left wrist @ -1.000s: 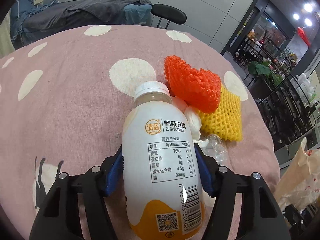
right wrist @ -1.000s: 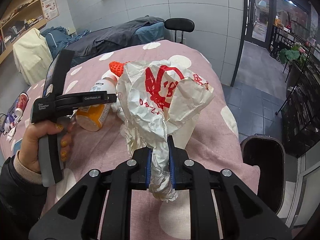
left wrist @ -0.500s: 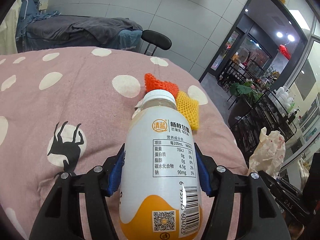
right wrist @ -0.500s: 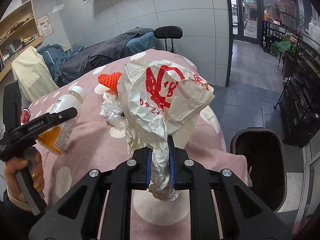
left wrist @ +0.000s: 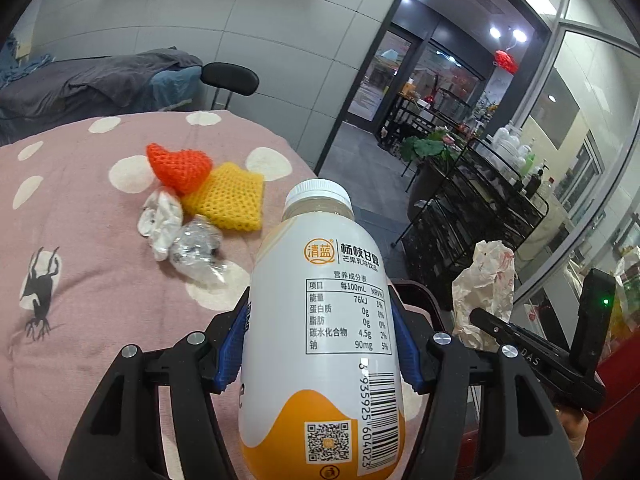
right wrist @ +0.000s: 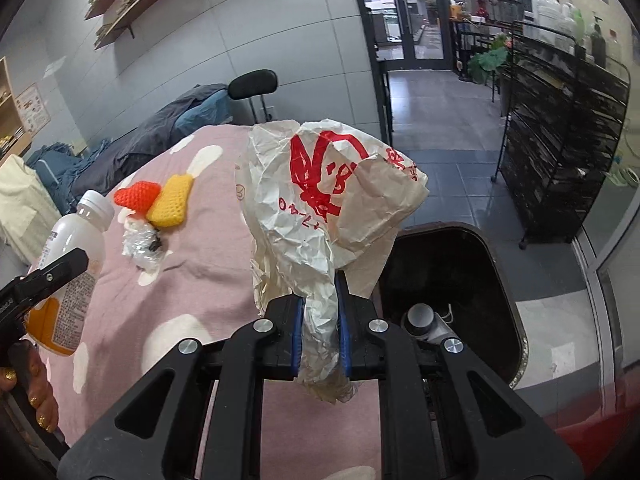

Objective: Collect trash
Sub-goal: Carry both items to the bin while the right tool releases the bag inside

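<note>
pink table (left wrist: 100, 300) cloth with cream dots; white-and-orange bottle (left wrist: 324, 344); orange net (left wrist: 180, 164); yellow net (left wrist: 228, 196); cream paper bag (right wrist: 320, 200) printed red; black bin (right wrist: 452, 280).

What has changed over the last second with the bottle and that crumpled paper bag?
Both were carried off the pink table toward the black bin: the bottle lifted away from the foam nets, the paper bag swung over the bin's edge. Each claw stays clamped. The orange net, yellow net and wrappers lie unmoved.
</note>
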A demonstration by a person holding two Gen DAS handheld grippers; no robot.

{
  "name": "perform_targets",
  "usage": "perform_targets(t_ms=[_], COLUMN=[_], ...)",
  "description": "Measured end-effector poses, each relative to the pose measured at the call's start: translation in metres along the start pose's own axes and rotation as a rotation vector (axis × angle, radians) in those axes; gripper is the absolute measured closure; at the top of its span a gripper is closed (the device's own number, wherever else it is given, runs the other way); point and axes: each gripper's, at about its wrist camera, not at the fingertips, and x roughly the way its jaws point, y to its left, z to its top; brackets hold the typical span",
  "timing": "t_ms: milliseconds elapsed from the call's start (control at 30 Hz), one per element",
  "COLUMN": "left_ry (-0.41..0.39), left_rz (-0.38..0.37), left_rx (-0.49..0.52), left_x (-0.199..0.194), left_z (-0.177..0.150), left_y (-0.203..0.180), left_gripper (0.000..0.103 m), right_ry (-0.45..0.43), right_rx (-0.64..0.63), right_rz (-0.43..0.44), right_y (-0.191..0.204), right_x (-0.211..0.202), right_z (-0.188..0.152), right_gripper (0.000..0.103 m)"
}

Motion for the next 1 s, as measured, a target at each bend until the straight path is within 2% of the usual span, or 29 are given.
perform_targets(t_ms=[200, 400, 467, 533, 700, 767, 867, 1000], left_ry=[0.048, 0.076, 0.089, 0.106, 0.150, 0.166, 0.202, 0.256], left_rz=[-0.061, -0.113, -0.127, -0.147, -0.170, -0.180, -0.194, -0.211], left_rx=[0.066, 0.135, 0.154, 0.167, 0.210, 0.225, 0.259, 0.293], left_x=[0.025, 0.042, 0.047, 0.054, 0.076, 0.085, 0.103, 0.126], left_z=[-0.005, -0.009, -0.010, -0.012, -0.020, -0.023, -0.027, -0.035], left_y=[-0.032, -0.068, -0.078, -0.087, -0.111, -0.119, -0.139, -0.160], left_gripper=[0.042, 0.042, 0.042, 0.042, 0.042, 0.042, 0.042, 0.042], right_ry=[0.061, 0.148, 0.176, 0.204, 0.240, 0.236, 0.217, 0.202], right_rx=[0.101, 0.179, 0.195, 0.223, 0.299, 0.300, 0.299, 0.332], right_rz=[-0.105, -0.173, -0.186, -0.192, -0.200, -0.213, -0.252, -0.290], right_y=[-0.055, -0.107, -0.119, -0.131, -0.149, -0.153, -0.158, -0.168], right_x=[0.022, 0.060, 0.075, 0.088, 0.101, 0.099, 0.090, 0.074], right_z=[-0.011, -0.028, -0.034, -0.041, -0.056, -0.058, -0.064, -0.071], right_gripper=[0.088, 0.087, 0.074, 0.067, 0.062, 0.052, 0.045, 0.044])
